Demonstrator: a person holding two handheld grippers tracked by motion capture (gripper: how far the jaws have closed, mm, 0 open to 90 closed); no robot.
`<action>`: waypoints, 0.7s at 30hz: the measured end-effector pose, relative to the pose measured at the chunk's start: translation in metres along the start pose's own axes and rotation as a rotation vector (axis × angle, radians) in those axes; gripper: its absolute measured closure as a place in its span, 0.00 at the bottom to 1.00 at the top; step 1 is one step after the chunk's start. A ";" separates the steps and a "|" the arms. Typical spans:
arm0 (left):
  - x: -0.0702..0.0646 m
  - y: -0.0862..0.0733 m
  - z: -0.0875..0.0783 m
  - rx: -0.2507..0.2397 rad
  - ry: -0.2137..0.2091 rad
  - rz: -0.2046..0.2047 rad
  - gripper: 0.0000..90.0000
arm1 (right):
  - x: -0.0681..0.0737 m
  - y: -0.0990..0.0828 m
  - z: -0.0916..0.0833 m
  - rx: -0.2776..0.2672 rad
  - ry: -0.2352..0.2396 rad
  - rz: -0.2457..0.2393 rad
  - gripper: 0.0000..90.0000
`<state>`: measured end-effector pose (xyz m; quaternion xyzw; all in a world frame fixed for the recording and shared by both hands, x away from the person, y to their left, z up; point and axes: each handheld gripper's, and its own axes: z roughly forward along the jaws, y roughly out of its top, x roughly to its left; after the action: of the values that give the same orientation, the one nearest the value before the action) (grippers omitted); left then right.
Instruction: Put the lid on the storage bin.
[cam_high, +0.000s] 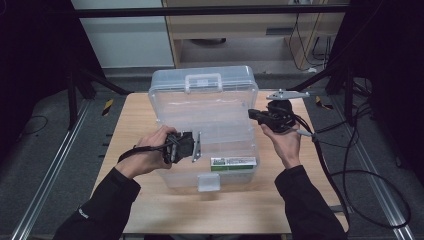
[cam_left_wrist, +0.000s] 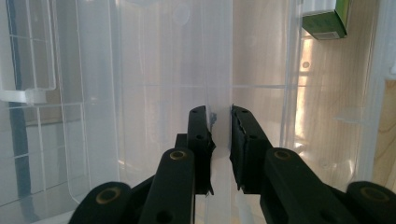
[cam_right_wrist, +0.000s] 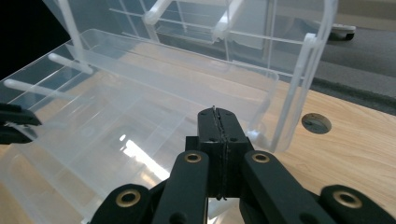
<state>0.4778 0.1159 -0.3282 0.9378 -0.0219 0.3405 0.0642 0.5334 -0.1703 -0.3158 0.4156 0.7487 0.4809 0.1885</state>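
Clear plastic makes up the storage box (cam_high: 205, 135) at the middle of the wooden table (cam_high: 135, 125), its lid standing up behind with the carry handle on top. The left tongs (cam_high: 186, 147) sit at the box's left side and are clamped on a thin see-through wall of the box or its inner tray (cam_left_wrist: 219, 70), the pads pressing it from both sides. The right tongs (cam_high: 256, 114) hover just off the box's right rim, jaws pressed together with nothing between them; in the right gripper view they point across the tray toward the raised lid.

The step in hand looks like steadying or lifting the inner tray with the left while the right comes in to help. Next, the right tongs would need to spread, slide over the near rim and pinch it, matching the left so the tray stays level.

Inside, the divided compartments appear bare; a green and white carton (cam_high: 233, 162) lies at the front edge, to the right of the left tongs.
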 end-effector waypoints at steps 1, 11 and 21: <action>0.000 0.000 0.000 0.001 0.000 0.001 0.87 | -0.001 0.000 0.001 0.001 -0.003 0.007 1.00; -0.004 0.000 0.000 0.000 -0.005 0.001 0.87 | -0.009 0.001 0.011 -0.010 -0.021 0.028 1.00; -0.010 -0.001 -0.001 -0.009 -0.028 0.000 0.87 | -0.011 0.001 0.008 -0.024 -0.030 0.032 1.00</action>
<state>0.4699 0.1173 -0.3343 0.9421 -0.0242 0.3273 0.0683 0.5454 -0.1746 -0.3202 0.4323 0.7333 0.4864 0.1969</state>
